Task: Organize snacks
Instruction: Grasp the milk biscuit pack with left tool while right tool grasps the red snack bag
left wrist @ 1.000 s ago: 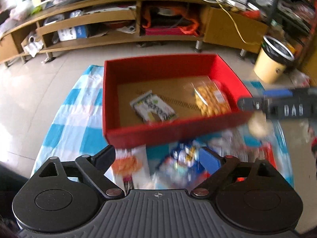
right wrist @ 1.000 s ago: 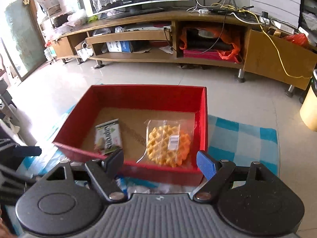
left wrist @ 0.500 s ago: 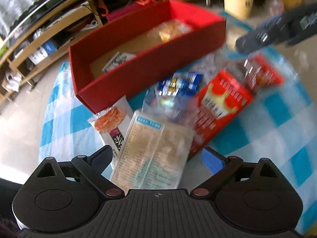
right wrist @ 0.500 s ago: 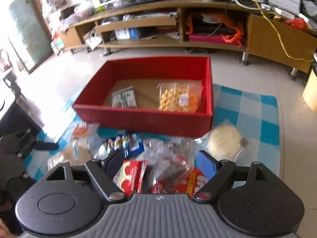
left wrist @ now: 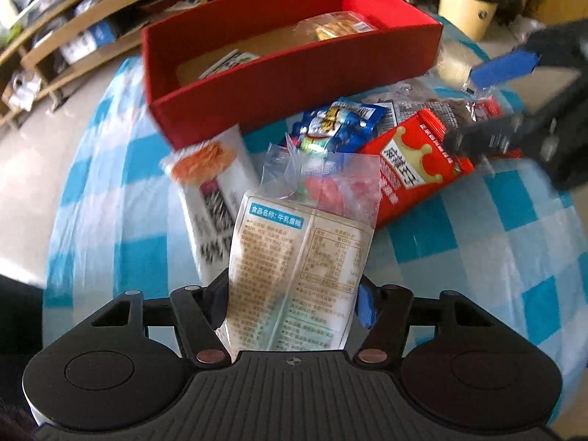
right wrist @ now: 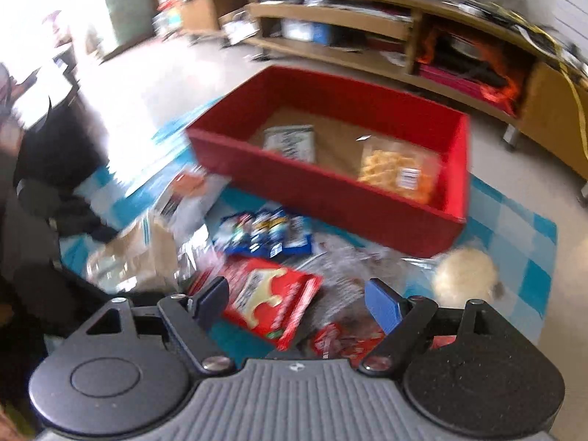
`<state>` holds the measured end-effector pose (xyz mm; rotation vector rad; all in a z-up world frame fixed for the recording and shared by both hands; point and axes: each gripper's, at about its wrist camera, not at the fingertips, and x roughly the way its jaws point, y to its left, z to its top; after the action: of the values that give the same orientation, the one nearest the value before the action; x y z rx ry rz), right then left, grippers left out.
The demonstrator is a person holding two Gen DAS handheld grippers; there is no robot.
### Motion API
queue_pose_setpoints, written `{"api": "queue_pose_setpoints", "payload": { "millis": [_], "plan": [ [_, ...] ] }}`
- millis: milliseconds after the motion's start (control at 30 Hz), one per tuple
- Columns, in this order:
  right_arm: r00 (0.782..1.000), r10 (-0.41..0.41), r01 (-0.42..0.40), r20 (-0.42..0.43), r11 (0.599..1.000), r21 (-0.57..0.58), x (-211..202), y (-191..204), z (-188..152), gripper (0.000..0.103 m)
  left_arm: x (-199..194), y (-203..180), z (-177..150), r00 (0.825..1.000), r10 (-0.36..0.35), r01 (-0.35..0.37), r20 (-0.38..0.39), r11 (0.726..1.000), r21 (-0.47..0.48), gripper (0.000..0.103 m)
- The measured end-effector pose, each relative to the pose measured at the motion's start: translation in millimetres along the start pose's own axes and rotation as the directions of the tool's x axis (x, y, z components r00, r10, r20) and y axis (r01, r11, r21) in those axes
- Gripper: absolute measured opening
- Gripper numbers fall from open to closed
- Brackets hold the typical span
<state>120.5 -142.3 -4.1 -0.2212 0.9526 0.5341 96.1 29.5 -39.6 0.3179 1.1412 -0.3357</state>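
A red box (left wrist: 294, 73) on the blue-checked cloth holds a waffle packet (right wrist: 398, 174) and a white-green packet (right wrist: 290, 143). In front of it lie loose snacks: a beige milk-cake packet (left wrist: 294, 275), a white packet with orange top (left wrist: 213, 183), a blue packet (left wrist: 338, 125), a red packet (left wrist: 411, 169) and a round pale cake (right wrist: 465, 272). My left gripper (left wrist: 292, 294) is shut on the beige milk-cake packet. My right gripper (right wrist: 297, 299) is open above the red packet (right wrist: 272, 301) and shows at the right edge of the left wrist view (left wrist: 514, 84).
A wooden TV stand (right wrist: 367, 25) with cluttered shelves runs along the back. A yellow bin (left wrist: 466, 3) stands at the right behind the box. The cloth (left wrist: 514, 257) lies on a pale tiled floor (left wrist: 33, 169).
My left gripper came down and closed on the beige packet. My right gripper pulled back from the box and lowered over the red packet.
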Motion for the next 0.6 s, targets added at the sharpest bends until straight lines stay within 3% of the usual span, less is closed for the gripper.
{"api": "queue_pose_setpoints", "payload": {
  "millis": [100, 300, 433, 533, 600],
  "plan": [
    [1.0, 0.005, -0.008, -0.014, 0.986, -0.169, 12, 22, -2, 0.081, -9, 5, -16, 1.0, -0.01, 0.009, -0.006, 0.999, -0.053, 0.07],
    [0.998, 0.032, -0.051, -0.06, 0.938, -0.342, 45, 43, 15, 0.081, -2, 21, -42, 0.997, -0.058, 0.051, -0.053, 0.991, -0.125, 0.071],
    [0.98, 0.056, -0.122, -0.189, 0.927, -0.356, 70, 51, 13, 0.082, -3, 26, -42, 0.995, -0.084, 0.076, -0.047, 0.986, -0.151, 0.071],
    [0.956, 0.159, -0.234, -0.246, 0.921, -0.312, 58, 59, -1, 0.081, -4, 30, -42, 0.995, -0.088, 0.081, -0.046, 0.986, -0.148, 0.071],
    [0.95, 0.183, -0.253, -0.254, 0.926, -0.281, 49, 61, -11, 0.081, -2, 29, -42, 0.995, -0.087, 0.08, -0.047, 0.987, -0.14, 0.072]
  ]
}}
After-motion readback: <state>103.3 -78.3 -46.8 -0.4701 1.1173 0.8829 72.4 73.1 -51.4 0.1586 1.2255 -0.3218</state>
